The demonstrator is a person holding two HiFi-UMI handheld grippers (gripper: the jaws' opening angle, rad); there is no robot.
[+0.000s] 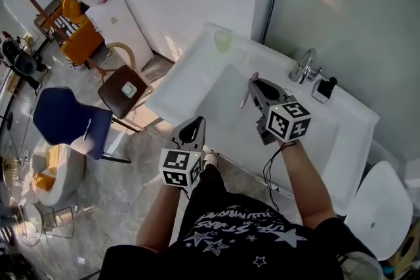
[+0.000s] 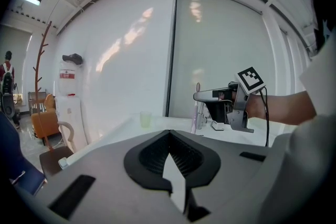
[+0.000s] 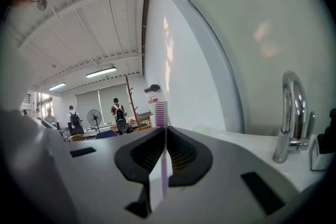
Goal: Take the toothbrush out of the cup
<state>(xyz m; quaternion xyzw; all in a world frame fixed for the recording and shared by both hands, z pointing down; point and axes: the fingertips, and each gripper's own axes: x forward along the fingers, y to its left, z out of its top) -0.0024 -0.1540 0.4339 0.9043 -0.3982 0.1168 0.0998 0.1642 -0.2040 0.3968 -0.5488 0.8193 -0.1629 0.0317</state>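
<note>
A lilac toothbrush (image 1: 245, 99) stands upright between the jaws of my right gripper (image 1: 253, 80), over the white sink basin (image 1: 220, 121). In the right gripper view its handle (image 3: 163, 165) runs up through the shut jaws, and the bristle head (image 3: 160, 112) sticks out above. A pale green cup (image 1: 223, 40) stands on the far corner of the counter, well away from the brush. The left gripper view shows that cup (image 2: 145, 119) to the left of the held toothbrush (image 2: 195, 115). My left gripper (image 1: 195, 125) hovers at the counter's near edge, shut and holding nothing.
A chrome faucet (image 1: 305, 65) and a black-topped dispenser (image 1: 323, 89) stand at the back of the counter, to the right of my right gripper. A brown chair (image 1: 125, 90) and a blue chair (image 1: 69, 121) stand on the floor at the left.
</note>
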